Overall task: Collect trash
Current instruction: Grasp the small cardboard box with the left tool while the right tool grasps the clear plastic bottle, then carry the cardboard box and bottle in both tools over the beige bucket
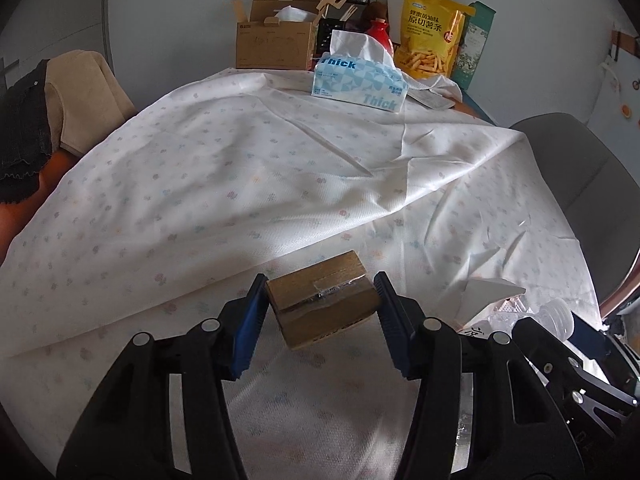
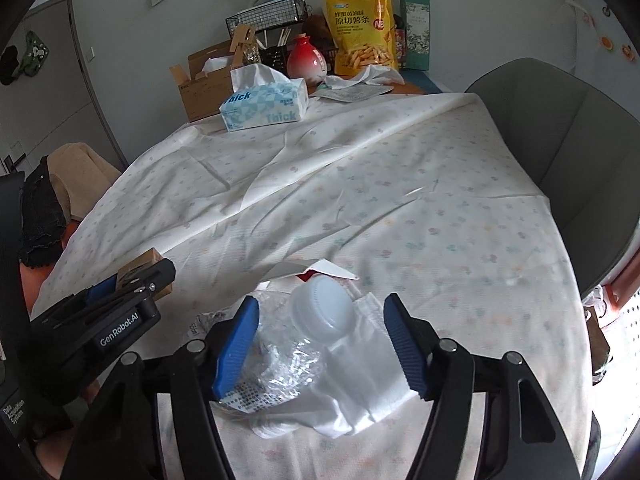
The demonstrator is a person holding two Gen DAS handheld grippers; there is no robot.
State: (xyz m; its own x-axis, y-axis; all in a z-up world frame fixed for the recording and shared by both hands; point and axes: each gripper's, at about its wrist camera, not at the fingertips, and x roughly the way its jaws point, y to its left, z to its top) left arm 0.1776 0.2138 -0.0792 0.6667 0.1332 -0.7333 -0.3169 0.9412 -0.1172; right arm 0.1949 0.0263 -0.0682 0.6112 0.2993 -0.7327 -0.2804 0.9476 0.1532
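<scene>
— Gripped between the blue pads of the left gripper (image 1: pixel 322 312), in the left wrist view, is a small taped cardboard box (image 1: pixel 322 300); both pads are seen pressed against its sides, and it is tilted above the tablecloth (image 1: pixel 240 168).

— What is seen around it?

— At 12 o'clock a tissue box (image 1: pixel 360 86) is set, with an open carton (image 1: pixel 274 40), a red vase (image 1: pixel 378 32) and a yellow snack bag (image 1: pixel 434 32) ranged behind it. At 3 o'clock a grey chair (image 1: pixel 580 184) is pushed against the table. At 4 o'clock the right gripper is partly shown, with a bottle cap beside it.

— And in the right wrist view?

— The right gripper (image 2: pixel 320 344) is placed astride a crushed clear plastic bottle (image 2: pixel 304 344) with a white cap, lying on a white tissue (image 2: pixel 360 396). The left pad is laid against the bottle; whether the right pad touches anything cannot be told. A torn white wrapper (image 2: pixel 320 268) lies just beyond, at 12 o'clock. At 9 o'clock the left gripper is seen with the cardboard box in it.
</scene>
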